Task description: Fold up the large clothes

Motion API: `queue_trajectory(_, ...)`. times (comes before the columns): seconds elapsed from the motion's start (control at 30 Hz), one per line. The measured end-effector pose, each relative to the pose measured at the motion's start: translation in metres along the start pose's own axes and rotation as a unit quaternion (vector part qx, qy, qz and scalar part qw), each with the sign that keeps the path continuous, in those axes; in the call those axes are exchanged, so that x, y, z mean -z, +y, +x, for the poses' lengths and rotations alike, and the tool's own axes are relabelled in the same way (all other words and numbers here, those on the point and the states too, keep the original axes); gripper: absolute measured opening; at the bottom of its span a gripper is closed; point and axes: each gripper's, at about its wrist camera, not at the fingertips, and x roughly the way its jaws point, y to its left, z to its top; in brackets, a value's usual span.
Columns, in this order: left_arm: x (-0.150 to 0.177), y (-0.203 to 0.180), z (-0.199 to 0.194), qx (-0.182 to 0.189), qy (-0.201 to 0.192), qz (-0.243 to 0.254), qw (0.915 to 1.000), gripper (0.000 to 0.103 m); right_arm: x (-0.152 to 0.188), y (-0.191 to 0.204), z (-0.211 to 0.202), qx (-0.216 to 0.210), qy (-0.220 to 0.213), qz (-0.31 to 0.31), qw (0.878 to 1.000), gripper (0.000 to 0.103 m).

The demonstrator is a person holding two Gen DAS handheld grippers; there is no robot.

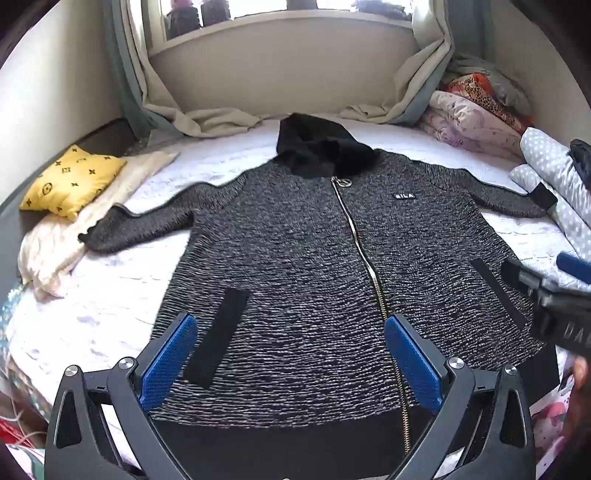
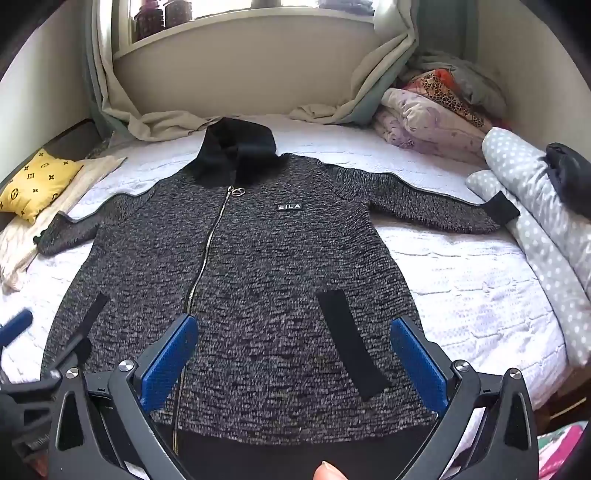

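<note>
Both grippers, left gripper [image 1: 290, 354] and right gripper [image 2: 295, 354], hang wide apart over the jacket [image 1: 332, 258]; I'd grab the sleeve [image 2: 424, 206] at frame right first.

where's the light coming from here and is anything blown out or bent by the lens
Left wrist view: daylight from the window at the top, panes blown out; bed edges bow from the fisheye, corners go black. Right wrist view: same backlit window, jacket evenly lit and sharp, the other gripper at the left edge blurred.
</note>
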Motion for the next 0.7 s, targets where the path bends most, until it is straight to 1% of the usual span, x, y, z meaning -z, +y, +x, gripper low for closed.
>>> queue_trajectory(0.13, 0.001, 0.007, -0.005, 0.001, 0.002, 0.0, 1.0, 0.103, 0.013, 0.006, 0.003, -0.004, 0.017, -0.009, 1.0, 0.103)
queue_trajectory(0.23, 0.005, 0.008, -0.009, -0.012, -0.004, 0.009, 0.9999, 0.103, 0.02, 0.009, 0.003, -0.012, 0.024, -0.013, 1.0, 0.103)
queue_trajectory(0.4, 0.01, 0.008, -0.017, -0.025, -0.017, 0.015, 0.9994, 0.103, 0.033, 0.019, -0.002, -0.022, 0.016, -0.024, 0.999, 0.103)
queue_trajectory(0.5, 0.012, 0.012, -0.019, -0.025, -0.019, 0.01, 0.9995, 0.103, 0.033, 0.023, -0.008, -0.029, 0.007, -0.03, 0.999, 0.103)
queue_trajectory(0.7, 0.016, 0.011, -0.02, -0.028, -0.022, 0.005, 0.9994, 0.103, 0.033, 0.024, -0.018, -0.026, -0.017, -0.035, 0.999, 0.103)
